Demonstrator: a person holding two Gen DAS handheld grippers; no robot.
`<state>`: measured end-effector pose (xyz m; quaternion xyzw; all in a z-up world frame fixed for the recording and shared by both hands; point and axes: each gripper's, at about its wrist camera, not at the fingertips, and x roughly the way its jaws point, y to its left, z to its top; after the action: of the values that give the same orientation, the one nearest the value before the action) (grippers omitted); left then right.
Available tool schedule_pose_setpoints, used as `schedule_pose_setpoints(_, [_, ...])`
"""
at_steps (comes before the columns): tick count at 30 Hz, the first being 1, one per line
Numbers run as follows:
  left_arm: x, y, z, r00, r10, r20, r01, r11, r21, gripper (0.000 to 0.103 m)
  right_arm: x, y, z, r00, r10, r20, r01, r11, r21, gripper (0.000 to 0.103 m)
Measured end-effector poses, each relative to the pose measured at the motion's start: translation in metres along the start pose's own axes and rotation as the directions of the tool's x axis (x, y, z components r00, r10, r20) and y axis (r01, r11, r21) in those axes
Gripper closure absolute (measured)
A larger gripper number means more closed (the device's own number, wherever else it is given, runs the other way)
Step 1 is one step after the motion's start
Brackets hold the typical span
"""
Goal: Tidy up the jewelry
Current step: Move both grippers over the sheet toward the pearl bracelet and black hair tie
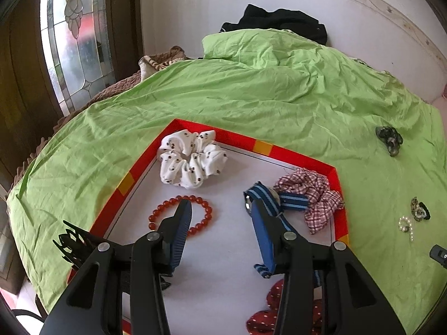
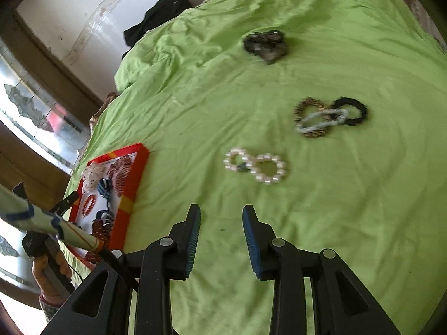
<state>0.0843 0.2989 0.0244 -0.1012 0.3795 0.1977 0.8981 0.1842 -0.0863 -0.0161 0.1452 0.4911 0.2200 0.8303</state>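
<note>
A red-rimmed tray (image 1: pixel 293 155) lies on the green sheet and holds a white scrunchie (image 1: pixel 190 162), a red bead bracelet (image 1: pixel 167 209), a blue striped watch (image 1: pixel 268 198), a checked scrunchie (image 1: pixel 315 195) and a red dotted scrunchie (image 1: pixel 268 315). My left gripper (image 1: pixel 220 209) is open and empty above the tray, between the bracelet and the watch. My right gripper (image 2: pixel 222 212) is open and empty over the sheet. Ahead of it lie a pearl bracelet (image 2: pixel 255 166), linked hair ties (image 2: pixel 329 115) and a dark scrunchie (image 2: pixel 265 44). The tray also shows at the left of the right wrist view (image 2: pixel 139 164).
A black hair claw (image 1: pixel 72 244) sits at the tray's left rim. Dark clothing (image 1: pixel 279 21) lies at the bed's far end by the white wall. A stained-glass door (image 1: pixel 72 42) stands at the left. A brown blanket (image 1: pixel 117 86) edges the green sheet (image 1: pixel 251 89).
</note>
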Motion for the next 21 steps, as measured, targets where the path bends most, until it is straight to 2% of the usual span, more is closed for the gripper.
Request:
schedule_pose_setpoints(7, [-0.014, -0.025, -0.006, 0.999, -0.002, 0.033, 0.0, 0.999, 0.045, 0.06, -0.014, -0.024, -0.001, 0.999, -0.009, 0.031, 0.008, 0.999, 0.038, 0.068])
schedule_pose_setpoints(10, [-0.032, -0.036, -0.008, 0.995, -0.055, 0.087, 0.05, 0.997, 0.055, 0.06, -0.023, -0.037, -0.001, 0.999, -0.009, 0.052, 0.006, 0.998, 0.058, 0.067])
schedule_pose_setpoints(13, [-0.055, -0.055, -0.012, 0.983, -0.111, 0.149, 0.098, 0.991, 0.093, 0.059, -0.034, -0.055, 0.002, 0.996, -0.021, 0.085, 0.014, 0.996, 0.088, 0.067])
schedule_pose_setpoints(15, [-0.067, -0.069, -0.016, 0.974, -0.153, 0.168, 0.133, 0.983, 0.125, 0.051, -0.041, -0.069, 0.005, 0.994, -0.027, 0.108, 0.014, 0.993, 0.118, 0.067])
schedule_pose_setpoints(17, [-0.073, -0.086, -0.021, 0.966, -0.201, 0.161, 0.177, 0.972, 0.153, 0.049, -0.049, -0.085, 0.009, 0.99, -0.031, 0.136, 0.01, 0.989, 0.151, 0.067])
schedule_pose_setpoints(21, [-0.072, -0.126, -0.029, 0.96, -0.27, 0.079, 0.245, 0.941, 0.235, 0.049, -0.058, -0.119, 0.019, 0.984, -0.032, 0.178, -0.007, 0.976, 0.217, 0.064])
